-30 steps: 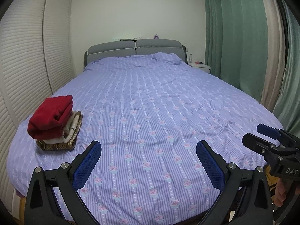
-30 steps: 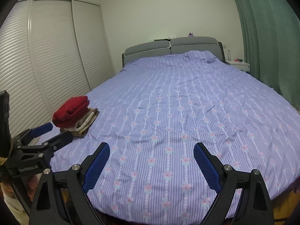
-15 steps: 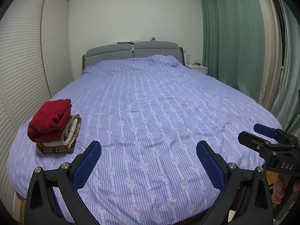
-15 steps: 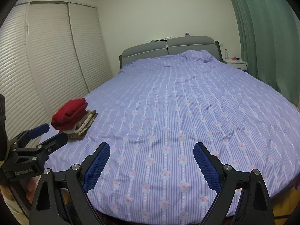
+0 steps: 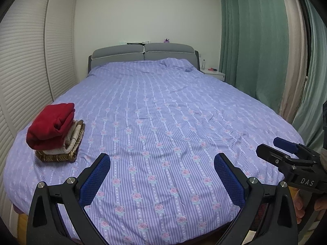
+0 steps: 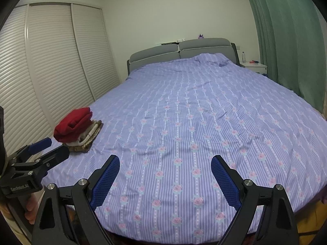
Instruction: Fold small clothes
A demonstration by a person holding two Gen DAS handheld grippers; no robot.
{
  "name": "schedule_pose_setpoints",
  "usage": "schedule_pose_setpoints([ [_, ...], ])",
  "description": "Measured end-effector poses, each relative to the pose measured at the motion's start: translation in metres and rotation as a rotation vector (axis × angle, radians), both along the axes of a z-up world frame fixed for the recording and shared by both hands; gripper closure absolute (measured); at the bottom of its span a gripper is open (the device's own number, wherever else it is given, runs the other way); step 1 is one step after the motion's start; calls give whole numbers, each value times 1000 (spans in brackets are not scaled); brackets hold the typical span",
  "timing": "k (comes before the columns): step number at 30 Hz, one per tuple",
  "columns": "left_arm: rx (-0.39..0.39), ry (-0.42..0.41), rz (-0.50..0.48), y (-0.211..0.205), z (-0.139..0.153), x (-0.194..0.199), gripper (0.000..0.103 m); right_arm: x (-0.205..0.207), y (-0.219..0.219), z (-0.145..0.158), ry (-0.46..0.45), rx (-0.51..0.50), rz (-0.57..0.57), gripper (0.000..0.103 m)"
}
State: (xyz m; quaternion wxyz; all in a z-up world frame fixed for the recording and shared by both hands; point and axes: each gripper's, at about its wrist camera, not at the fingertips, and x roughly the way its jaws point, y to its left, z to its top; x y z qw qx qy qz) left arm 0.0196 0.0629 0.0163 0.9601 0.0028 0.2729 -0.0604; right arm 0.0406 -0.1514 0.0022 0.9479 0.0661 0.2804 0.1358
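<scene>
A stack of folded clothes [image 5: 54, 132] lies near the left edge of the bed, a red garment on top of a cream one and a brown patterned one; it also shows in the right wrist view [image 6: 76, 129]. My left gripper [image 5: 162, 163] is open and empty above the bed's foot end. My right gripper [image 6: 165, 165] is open and empty too. Each gripper shows in the other's view: the right gripper at the right [image 5: 286, 153], the left gripper at the left [image 6: 43, 153]. Both are well away from the stack.
The bed has a purple striped floral cover [image 5: 163, 112] and a grey headboard [image 5: 143, 53]. A white louvred wardrobe [image 5: 24, 61] stands along the left. Green curtains [image 5: 255, 40] and a white nightstand [image 5: 213, 73] are on the right.
Both grippers have pulled back and risen a little from the bed, so more of the foot end shows. The jaws stay open and the stack has not moved.
</scene>
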Motion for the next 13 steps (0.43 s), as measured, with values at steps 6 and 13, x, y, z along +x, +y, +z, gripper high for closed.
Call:
schedule_pose_setpoints([
  [6,-8,11,-5,-1,-1,1,0,0,0,0,1,0,0,12],
  [13,-26,22,10,2,-2,3,0,0,0,0,4,1,0,12],
])
